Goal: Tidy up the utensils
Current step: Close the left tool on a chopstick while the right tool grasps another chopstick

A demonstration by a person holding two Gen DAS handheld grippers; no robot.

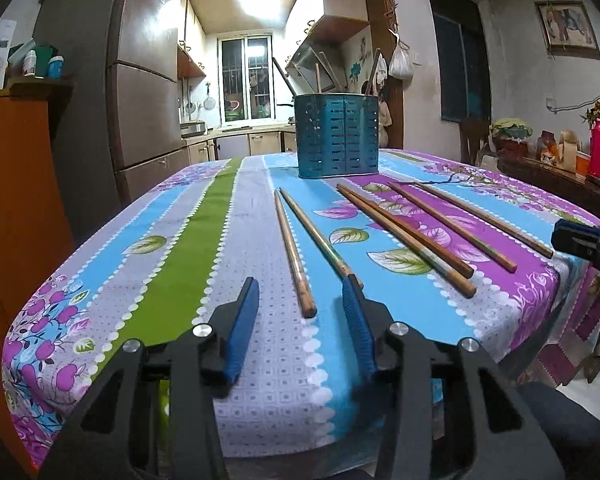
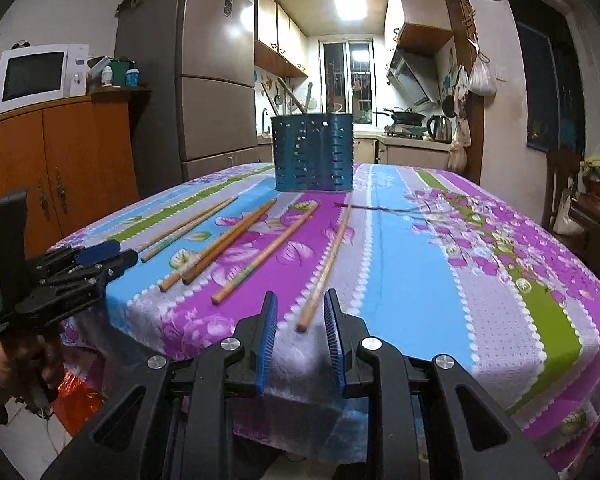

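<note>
Several wooden chopsticks lie on the flowered tablecloth (image 1: 172,248), pointing toward a blue slotted utensil holder (image 1: 338,136) at the far side, which has a few utensils in it. My left gripper (image 1: 302,286) is open; the near end of the leftmost chopstick (image 1: 294,254) lies between its fingers. My right gripper (image 2: 300,300) is open, with the near end of the rightmost chopstick (image 2: 326,266) between its fingers. The holder (image 2: 313,152) stands straight ahead in the right wrist view. The left gripper (image 2: 100,256) shows at the table's left edge there; the right gripper's tip (image 1: 580,236) shows at far right in the left view.
The table's near edge (image 2: 300,384) runs just under both grippers. An orange cabinet (image 2: 60,160) with a microwave (image 2: 36,74) stands left, a fridge (image 2: 216,80) behind it. A side shelf with bottles (image 1: 572,156) is at the right. The kitchen lies beyond.
</note>
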